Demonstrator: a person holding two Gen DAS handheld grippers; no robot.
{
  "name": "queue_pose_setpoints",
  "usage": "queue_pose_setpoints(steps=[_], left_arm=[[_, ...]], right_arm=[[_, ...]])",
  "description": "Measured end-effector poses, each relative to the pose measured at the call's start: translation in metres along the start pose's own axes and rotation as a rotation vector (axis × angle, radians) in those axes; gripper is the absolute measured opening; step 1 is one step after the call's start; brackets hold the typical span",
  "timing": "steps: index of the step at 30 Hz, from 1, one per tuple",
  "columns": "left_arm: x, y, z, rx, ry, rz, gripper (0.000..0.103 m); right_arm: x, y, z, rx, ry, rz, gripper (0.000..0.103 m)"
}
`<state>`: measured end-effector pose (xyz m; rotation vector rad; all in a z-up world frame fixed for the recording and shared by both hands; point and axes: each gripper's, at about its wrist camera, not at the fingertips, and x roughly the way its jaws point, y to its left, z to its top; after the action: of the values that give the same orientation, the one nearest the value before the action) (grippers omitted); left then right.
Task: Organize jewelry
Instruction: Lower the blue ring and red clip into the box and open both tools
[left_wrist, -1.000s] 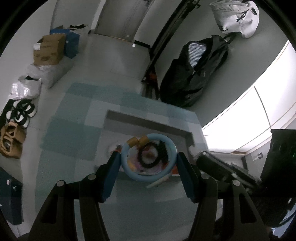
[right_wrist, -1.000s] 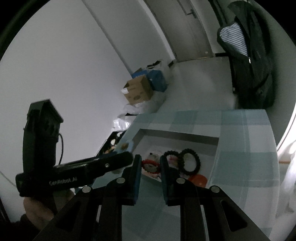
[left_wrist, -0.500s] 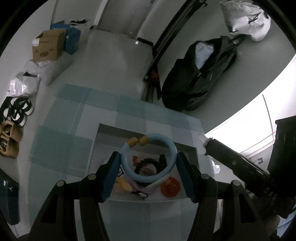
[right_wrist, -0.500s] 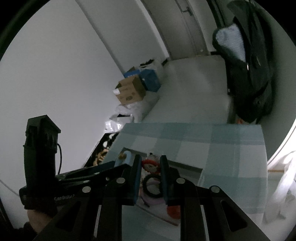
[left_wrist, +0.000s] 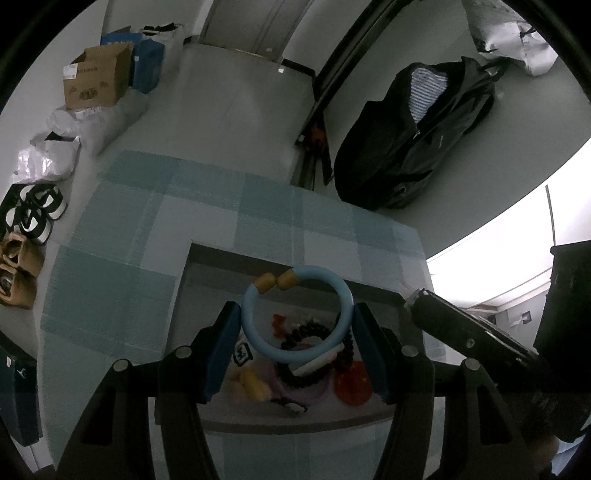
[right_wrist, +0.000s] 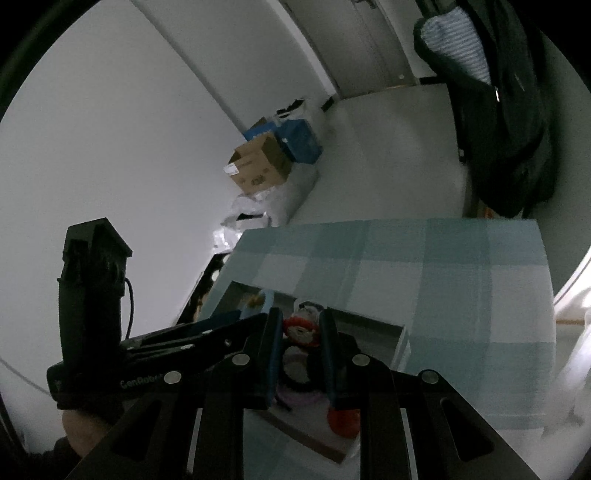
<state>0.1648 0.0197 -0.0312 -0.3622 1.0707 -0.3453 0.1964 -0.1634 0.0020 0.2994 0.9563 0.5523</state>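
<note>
The shallow grey tray (left_wrist: 207, 424) on the checked desk (left_wrist: 122, 266) holds dim, blurred jewelry: a black beaded bracelet (left_wrist: 314, 373) and an orange piece (left_wrist: 352, 380). The left gripper (left_wrist: 297, 325) grips a pale blue ring bangle with tan end caps (left_wrist: 258, 332) above that tray, while the right gripper's (right_wrist: 301, 350) jaws stand slightly parted, empty, over the same tray.

Both views dim, grey-green cast, grainy. Brightest source: blown-out white band (left_wrist: 509, 236) at the right of the left wrist view. Checked tablecloth (left_wrist: 122, 258) evenly lit, no hard shadows. Tray contents (right_wrist: 303, 354) murky and soft. Strong fisheye bending, black vignette at the corners. Black jacket (right_wrist: 517, 122) slightly smeared.
</note>
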Motion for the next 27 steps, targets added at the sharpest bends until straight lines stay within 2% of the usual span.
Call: queue_pose_setpoints(steps=[5,10,14,17,21,24,27], left_arm=[[0.002,-0.002,0.000,0.016,0.005,-0.001,0.057],[0.003,-0.004,-0.002,0.029,-0.004,0.002,0.057],[0.000,-0.006,-0.002,0.019,-0.007,-0.025,0.057],[0.001,-0.008,0.000,0.019,-0.010,-0.012,0.058],[0.001,-0.014,-0.001,0.040,-0.011,0.004,0.058],[-0.004,-0.016,-0.004,0.054,-0.036,0.021,0.059],[-0.009,-0.014,-0.006,0.045,-0.049,0.019,0.059]], right_arm=[[0.004,-0.008,-0.001,0.053,0.020,0.029,0.019],[0.006,-0.013,-0.004,0.068,0.032,0.016,0.021],[0.008,-0.017,-0.007,0.091,0.038,0.009,0.021],[0.005,-0.014,-0.006,0.087,0.041,0.015,0.022],[-0.002,-0.007,-0.006,0.042,0.005,0.000,0.032],[-0.008,-0.010,-0.007,0.055,-0.013,-0.012,0.033],[-0.015,-0.013,-0.007,0.073,-0.040,-0.023,0.042]])
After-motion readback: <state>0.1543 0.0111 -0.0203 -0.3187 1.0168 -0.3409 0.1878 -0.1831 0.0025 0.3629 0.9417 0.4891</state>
